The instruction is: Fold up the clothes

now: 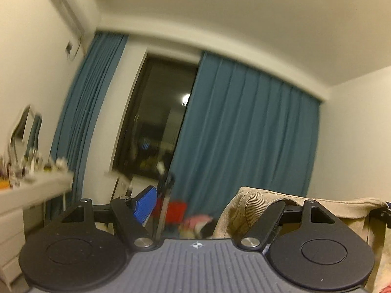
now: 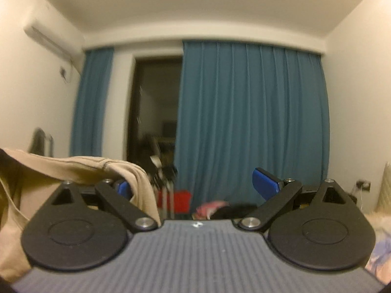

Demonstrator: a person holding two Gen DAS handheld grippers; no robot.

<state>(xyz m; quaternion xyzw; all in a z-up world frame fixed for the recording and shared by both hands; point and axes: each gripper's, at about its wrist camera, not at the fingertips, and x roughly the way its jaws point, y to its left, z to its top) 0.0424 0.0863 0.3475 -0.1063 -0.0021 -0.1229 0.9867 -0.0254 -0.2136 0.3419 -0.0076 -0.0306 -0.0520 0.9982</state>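
A beige garment [image 1: 293, 210] with a ribbed cuff hangs over the right finger of my left gripper [image 1: 207, 205], hiding that pad; the left blue pad [image 1: 144, 205] shows bare. The jaws stand wide apart. In the right wrist view the same beige garment [image 2: 73, 171] drapes over the left finger of my right gripper [image 2: 195, 185], whose left blue pad [image 2: 123, 186] is partly covered. The right blue pad [image 2: 265, 183] is bare. Both grippers are raised and point at the curtains. Neither is closed on the cloth.
Blue curtains [image 2: 249, 112] and a dark window [image 1: 156, 114] fill the far wall. A red box [image 2: 178, 201] and pink cloth [image 2: 212, 206] lie low ahead. A white dresser [image 1: 29, 195] with small items stands at left. An air conditioner [image 1: 66, 7] hangs high left.
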